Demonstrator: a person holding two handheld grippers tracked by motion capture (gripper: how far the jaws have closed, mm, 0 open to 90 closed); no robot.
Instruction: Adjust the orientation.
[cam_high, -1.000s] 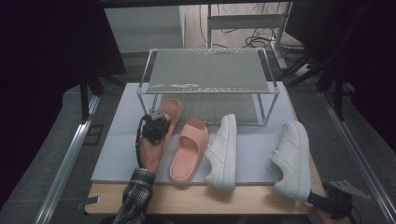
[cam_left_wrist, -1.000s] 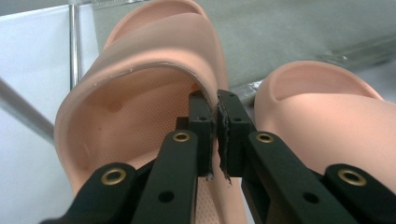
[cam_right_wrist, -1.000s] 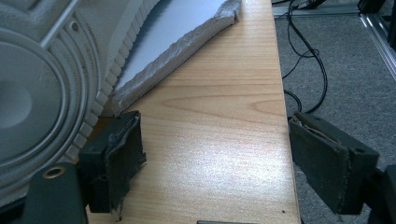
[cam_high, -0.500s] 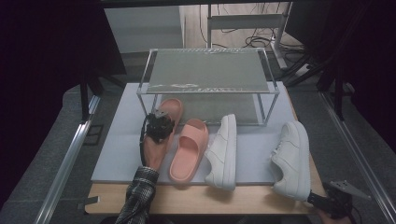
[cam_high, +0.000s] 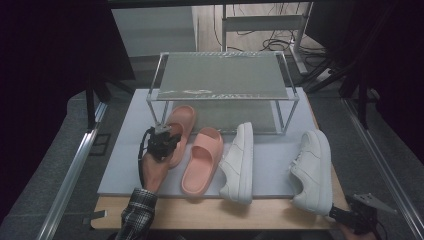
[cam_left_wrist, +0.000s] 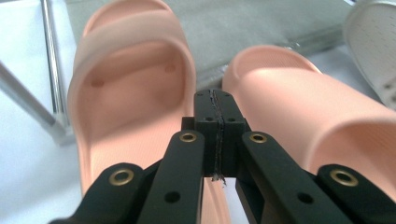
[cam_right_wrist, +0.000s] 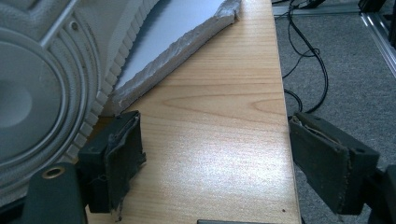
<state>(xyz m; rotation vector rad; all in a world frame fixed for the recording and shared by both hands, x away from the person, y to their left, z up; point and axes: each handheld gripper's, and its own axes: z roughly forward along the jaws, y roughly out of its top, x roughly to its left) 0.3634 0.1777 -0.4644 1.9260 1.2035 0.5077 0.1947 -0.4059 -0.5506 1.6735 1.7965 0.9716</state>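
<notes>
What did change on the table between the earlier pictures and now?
The left gripper moved from the mat's left side toward the left pink slipper and now sits over it. Its fingers have just been closing and now meet with nothing visible between them. The other pink slipper, both white sneakers and the right gripper stayed put.

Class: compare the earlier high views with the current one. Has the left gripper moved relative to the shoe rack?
Yes. The left gripper has shifted right and slightly toward the rack, now over the left pink slipper.
</notes>
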